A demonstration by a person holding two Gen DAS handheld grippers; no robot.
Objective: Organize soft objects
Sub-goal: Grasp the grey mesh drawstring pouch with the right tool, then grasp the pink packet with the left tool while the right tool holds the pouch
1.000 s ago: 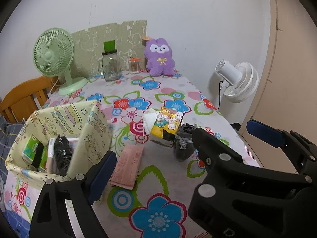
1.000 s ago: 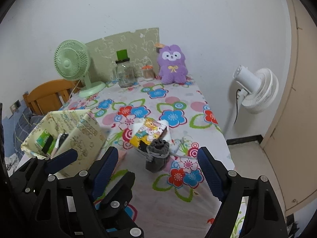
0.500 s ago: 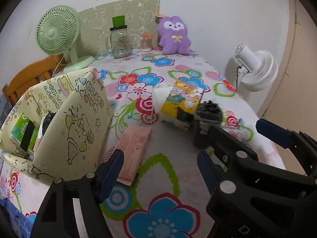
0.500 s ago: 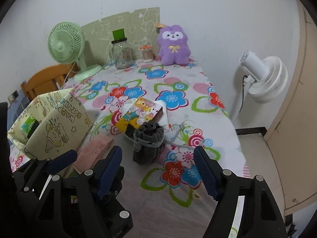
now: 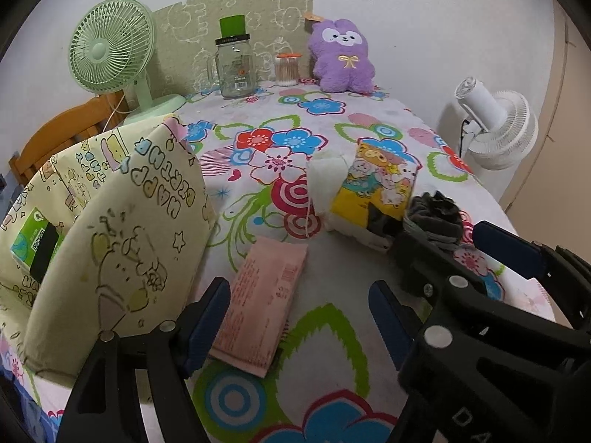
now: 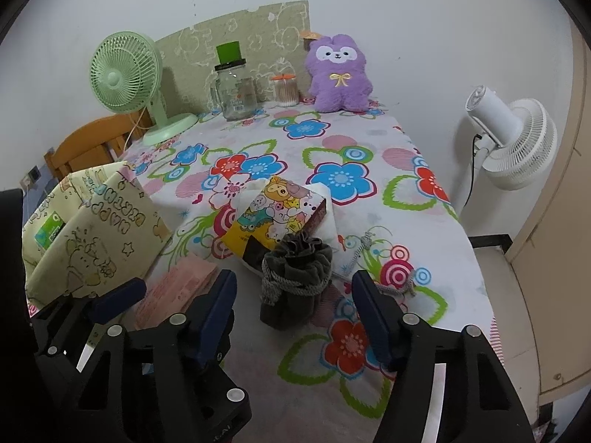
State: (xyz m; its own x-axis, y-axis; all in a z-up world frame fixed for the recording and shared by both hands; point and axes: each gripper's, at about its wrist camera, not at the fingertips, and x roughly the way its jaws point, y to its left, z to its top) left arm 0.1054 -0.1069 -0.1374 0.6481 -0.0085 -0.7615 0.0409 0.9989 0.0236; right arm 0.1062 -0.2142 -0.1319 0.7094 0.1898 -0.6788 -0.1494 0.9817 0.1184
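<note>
A pink flat packet [image 5: 262, 302] lies on the flowered tablecloth, and my open, empty left gripper [image 5: 299, 317] hovers right over its near end. A dark grey drawstring pouch [image 6: 295, 277] stands in front of my open, empty right gripper [image 6: 293, 310], between its blue pads. It also shows in the left wrist view [image 5: 432, 217]. Behind the pouch lies a yellow cartoon tissue pack [image 6: 275, 217] on white cloth. A cream fabric bag [image 5: 122, 229] stands at the left with a green pack [image 5: 31, 238] inside.
At the back stand a green desk fan [image 6: 127, 74], a glass jar [image 6: 234, 86], a cotton swab jar [image 6: 285, 88] and a purple plush [image 6: 338, 74]. A white floor fan [image 6: 513, 136] stands off the table's right edge. A wooden chair [image 6: 88, 144] is at the left.
Both grippers have moved forward and lower toward the table. The pink packet now sits between the left fingers, and the pouch is closer to the right gripper. Both stay open.
</note>
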